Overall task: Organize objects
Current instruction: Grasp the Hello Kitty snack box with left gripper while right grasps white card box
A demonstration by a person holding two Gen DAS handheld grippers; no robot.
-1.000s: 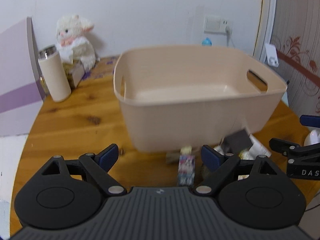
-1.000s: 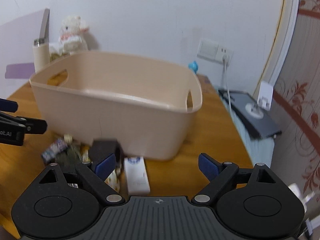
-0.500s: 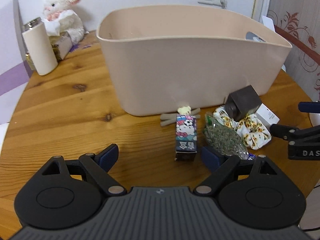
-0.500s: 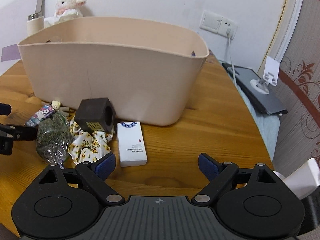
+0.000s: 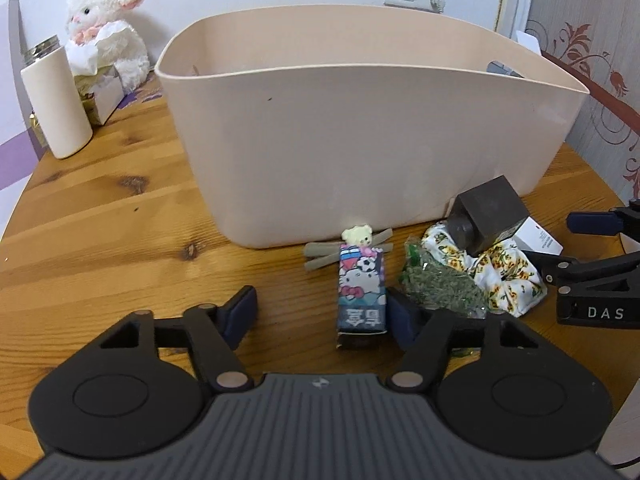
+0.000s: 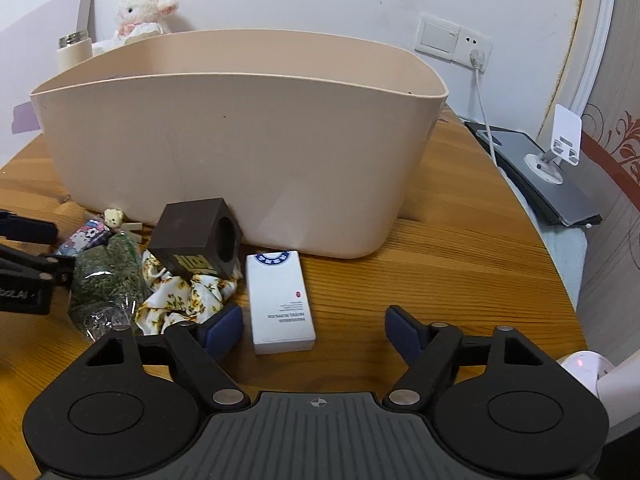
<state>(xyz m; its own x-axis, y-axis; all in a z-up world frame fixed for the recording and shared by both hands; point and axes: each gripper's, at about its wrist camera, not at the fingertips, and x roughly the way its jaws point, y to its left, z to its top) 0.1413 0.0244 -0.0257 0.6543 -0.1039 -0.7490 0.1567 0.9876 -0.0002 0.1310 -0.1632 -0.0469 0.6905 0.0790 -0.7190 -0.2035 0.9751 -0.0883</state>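
Note:
A beige plastic tub (image 5: pixel 360 132) stands on the round wooden table (image 5: pixel 100 216); it also shows in the right wrist view (image 6: pixel 240 140). In front of it lie a Hello Kitty box (image 5: pixel 362 292), a bag of green herbs (image 5: pixel 440 288), a floral cloth (image 5: pixel 508 276), a dark cube (image 5: pixel 490 212) on the cloth, and a white box (image 6: pixel 278 300). My left gripper (image 5: pixel 322 314) is open, low, with the Hello Kitty box between its fingers. My right gripper (image 6: pixel 314 330) is open, with the white box between its fingers.
A white tumbler (image 5: pixel 56 100) and a plush lamb (image 5: pixel 106 40) stand at the table's far left by a tissue box (image 5: pixel 102 96). A small bear clip (image 5: pixel 357 237) lies by the tub. A dark scale (image 6: pixel 536 176) and phone stand (image 6: pixel 560 148) sit off the right edge.
Both grippers have dropped from above the tub's rim to table level and moved closer to the objects. The left now straddles the Hello Kitty box, the right the white box.

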